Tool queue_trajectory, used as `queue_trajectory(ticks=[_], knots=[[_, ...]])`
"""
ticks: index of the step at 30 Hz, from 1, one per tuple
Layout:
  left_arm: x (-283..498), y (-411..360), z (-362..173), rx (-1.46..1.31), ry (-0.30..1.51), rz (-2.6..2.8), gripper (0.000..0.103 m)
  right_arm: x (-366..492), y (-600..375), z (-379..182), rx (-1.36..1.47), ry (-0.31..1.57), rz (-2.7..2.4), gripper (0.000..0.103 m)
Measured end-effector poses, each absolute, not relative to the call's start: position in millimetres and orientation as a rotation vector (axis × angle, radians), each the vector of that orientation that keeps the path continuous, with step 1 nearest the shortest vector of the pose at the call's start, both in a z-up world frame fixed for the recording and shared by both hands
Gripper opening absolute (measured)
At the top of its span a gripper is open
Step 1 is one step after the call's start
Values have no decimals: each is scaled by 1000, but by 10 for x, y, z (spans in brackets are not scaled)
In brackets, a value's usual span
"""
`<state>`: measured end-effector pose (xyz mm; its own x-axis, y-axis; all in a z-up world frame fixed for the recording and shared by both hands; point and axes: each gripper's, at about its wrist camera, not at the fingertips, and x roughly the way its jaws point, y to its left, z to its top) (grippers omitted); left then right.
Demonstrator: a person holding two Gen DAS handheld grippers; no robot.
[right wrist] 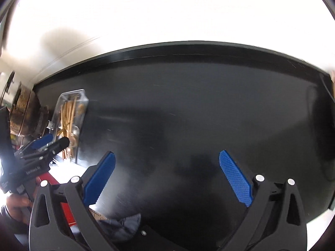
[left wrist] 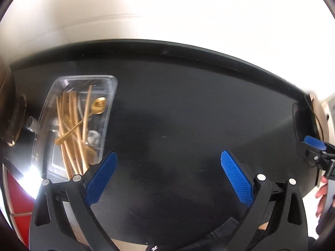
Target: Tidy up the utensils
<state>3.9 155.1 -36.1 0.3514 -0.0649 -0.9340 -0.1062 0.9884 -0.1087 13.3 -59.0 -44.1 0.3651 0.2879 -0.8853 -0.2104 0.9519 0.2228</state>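
Left wrist view shows the left gripper and the right gripper both wide open and empty above the black table, while the gold utensils lie in the clear tray at the table's left side.

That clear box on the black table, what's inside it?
The clear box holds gold cutlery: long handles and one spoon lying across them. The pieces underneath are covered.

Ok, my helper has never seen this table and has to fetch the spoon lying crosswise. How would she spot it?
On the black table, find the clear plastic tray near its left end, full of gold utensils. Most lie lengthwise in a bundle; the gold spoon lies diagonally across them, its round bowl towards the tray's far right corner.
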Motion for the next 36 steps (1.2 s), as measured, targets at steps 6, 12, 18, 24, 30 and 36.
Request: queue_trajectory(ticks=[6, 12, 18, 24, 30, 36], knots=[[-11, 1095, -261, -118, 1257, 8, 96, -112, -1271, -325, 31, 1106, 219, 96], [-56, 831, -278, -144, 1282, 25, 96, -208, -1583, -333, 61, 1094, 187, 96], [-76, 682, -225, -114, 1262, 47, 96, -143, -1754, -386, 127, 1113, 181, 96], [-73, 662, -191, -114, 1255, 55, 96, -157, -1722, -369, 103, 1112, 203, 96], [-90, 628, -170, -102, 1253, 55, 96, -183, -1706, -365, 100, 1109, 206, 96], [-109, 641, -189, -101, 1262, 50, 96, -202, -1683, -371, 96, 1112, 209, 96]])
